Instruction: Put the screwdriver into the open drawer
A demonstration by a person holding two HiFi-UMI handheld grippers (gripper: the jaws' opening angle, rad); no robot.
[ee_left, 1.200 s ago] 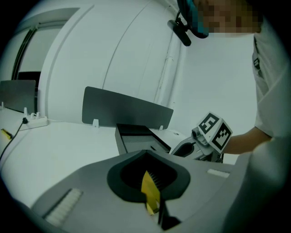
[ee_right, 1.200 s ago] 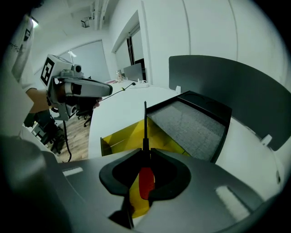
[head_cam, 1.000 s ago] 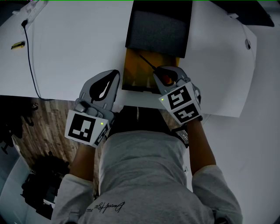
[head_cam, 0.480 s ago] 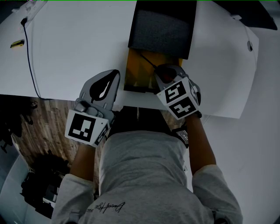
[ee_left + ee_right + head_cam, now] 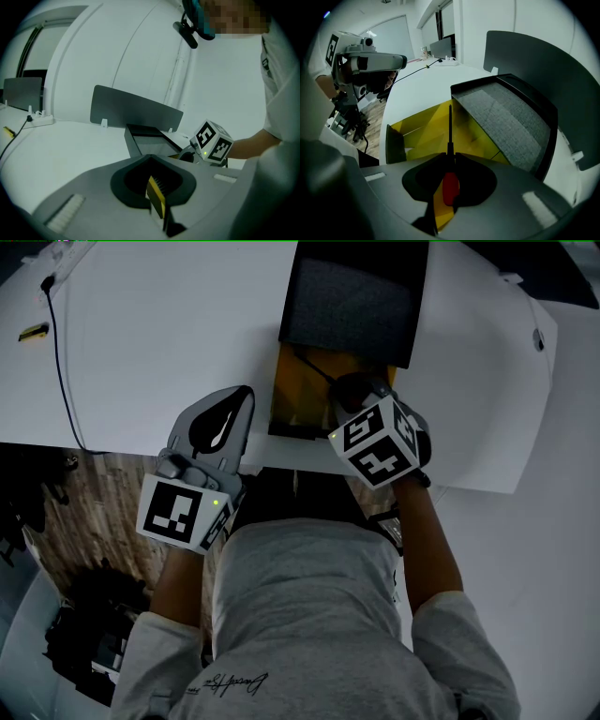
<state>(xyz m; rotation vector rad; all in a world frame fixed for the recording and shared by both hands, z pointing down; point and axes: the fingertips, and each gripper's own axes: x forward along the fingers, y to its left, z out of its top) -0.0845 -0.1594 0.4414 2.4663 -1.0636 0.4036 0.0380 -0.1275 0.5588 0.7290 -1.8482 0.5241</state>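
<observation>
Screwdriver (image 5: 315, 370) and drawer (image 5: 296, 401) are found together in the head view. The thin dark shaft is seen slanting over the drawer's yellow inside, and the drawer is pulled out from under a dark box (image 5: 354, 298) towards the person. The handle is hidden beneath the right claw (image 5: 351, 396). The left claw (image 5: 242, 401) is held over the edge of the white surface (image 5: 159, 334), just beside the drawer's left wall, probably parked there so that the opening is left free for the other hand. In the left gripper view its jaws are shown pressed together with nothing between them, and the right claw is seen beyond, at the drawer. In the right gripper view the jaws are shown clamped on the screwdriver where the red handle meets the shaft. The handle lies back between them and the black shaft points straight ahead over the yellow floor. The tool is judged to be gripped at the handle and tipped steeply down so that the tip can be led in first and the whole laid lengthwise. It is not yet released, and whether the tip touches the floor cannot be told.
</observation>
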